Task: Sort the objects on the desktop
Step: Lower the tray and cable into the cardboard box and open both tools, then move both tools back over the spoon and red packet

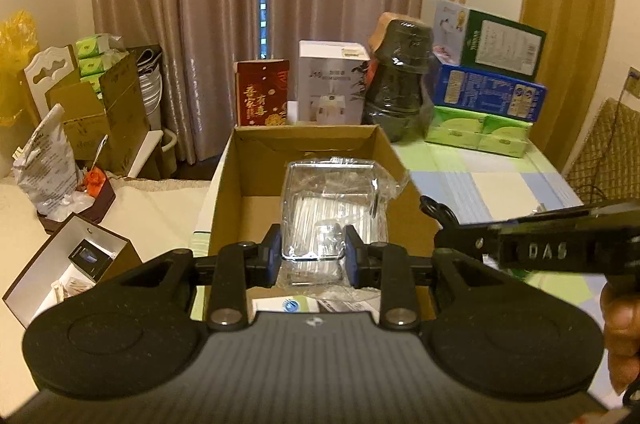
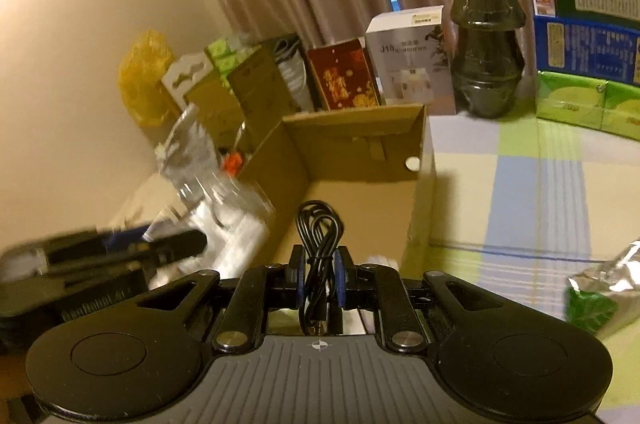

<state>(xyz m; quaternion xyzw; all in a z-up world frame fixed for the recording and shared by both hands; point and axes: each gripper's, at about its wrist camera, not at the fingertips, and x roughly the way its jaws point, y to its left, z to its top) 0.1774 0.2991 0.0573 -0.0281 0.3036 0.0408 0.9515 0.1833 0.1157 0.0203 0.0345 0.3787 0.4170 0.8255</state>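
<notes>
left gripper [image 1: 312, 252], left wrist view: closed on a clear plastic packet [image 1: 332, 208] of white sticks, pads [image 1: 273, 251] pressed on either side of its near end. packet held above the open cardboard box [image 1: 256, 160], whose floor shows bare to the left. leaflets [image 1: 312, 304] visible under the gripper at the near edge of the box. right gripper [image 1: 436, 220] entering from the right, just beside the box's right wall, with a loop of black cable [image 1: 434, 210] at its tip. behind the box: red carton [image 1: 262, 92], white carton [image 1: 334, 82], dark wrapped jar [image 1: 400, 80], stacked green and blue boxes [image 1: 488, 80]. checked tablecloth [image 1: 500, 180] to the right.

right gripper [image 2: 319, 278], right wrist view: clamped on the coiled black cable [image 2: 318, 244], loops standing above the fingertips, plug end hanging below. cable poised over the near right corner of the cardboard box [image 2: 360, 148]. left gripper [image 2: 100, 264], blurred, at left with the plastic packet [image 2: 224, 208] over the box. foil and green packet [image 2: 600, 288] lying on the tablecloth [image 2: 520, 192] at right.
</notes>
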